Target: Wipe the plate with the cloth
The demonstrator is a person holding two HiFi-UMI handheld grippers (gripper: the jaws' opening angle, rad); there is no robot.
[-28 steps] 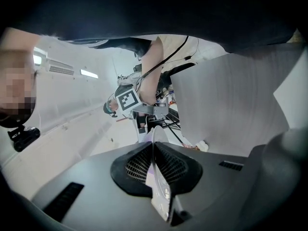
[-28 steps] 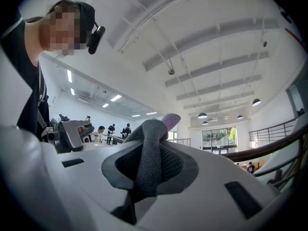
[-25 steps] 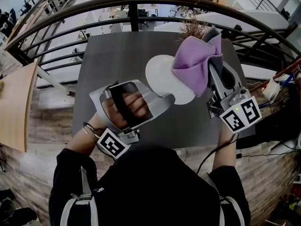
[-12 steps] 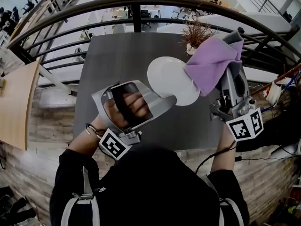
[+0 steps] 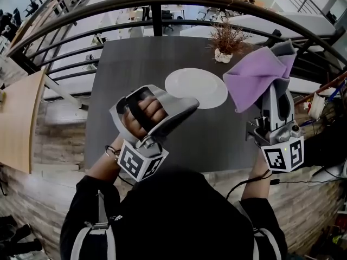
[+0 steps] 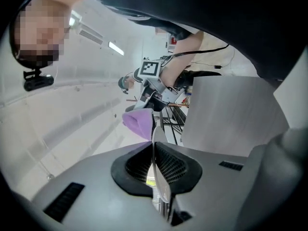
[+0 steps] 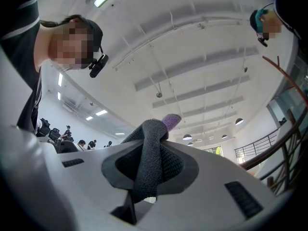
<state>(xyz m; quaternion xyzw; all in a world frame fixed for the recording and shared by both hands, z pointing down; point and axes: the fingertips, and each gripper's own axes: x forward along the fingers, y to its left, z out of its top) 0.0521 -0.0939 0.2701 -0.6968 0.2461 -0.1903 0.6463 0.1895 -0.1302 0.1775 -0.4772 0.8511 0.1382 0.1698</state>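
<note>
Left tongs (image 6: 156,171) are clamped tight on the rim of the plate (image 5: 196,87), its thin white edge running straight up between the ribbed black pads. The plate lies out flat over the dark grey worktop (image 5: 135,64), towards the far side, just short of a small potted plant (image 5: 226,39); whether it rests on the top or hangs clear, I can't tell. Over on the right, the right tongs (image 7: 149,163) are pinching the cloth (image 5: 255,78), a bunched grey fold squeezed between the pads with the lilac face draping out in a loose cone. It sits off to the plate's right, not touching it, so by my read the next wiping contact has to be set up. To do it well, lay the soft lilac face flat on the plate, not the hard tips. Sweep from the held rim outward and round, and go gently, because a one-edge pinch on smooth glazed ware could slip or lever if pressed far from the grip. The cloth looks plush and two-toned, the plate a shallow glossy round, the worktop matte.
</note>
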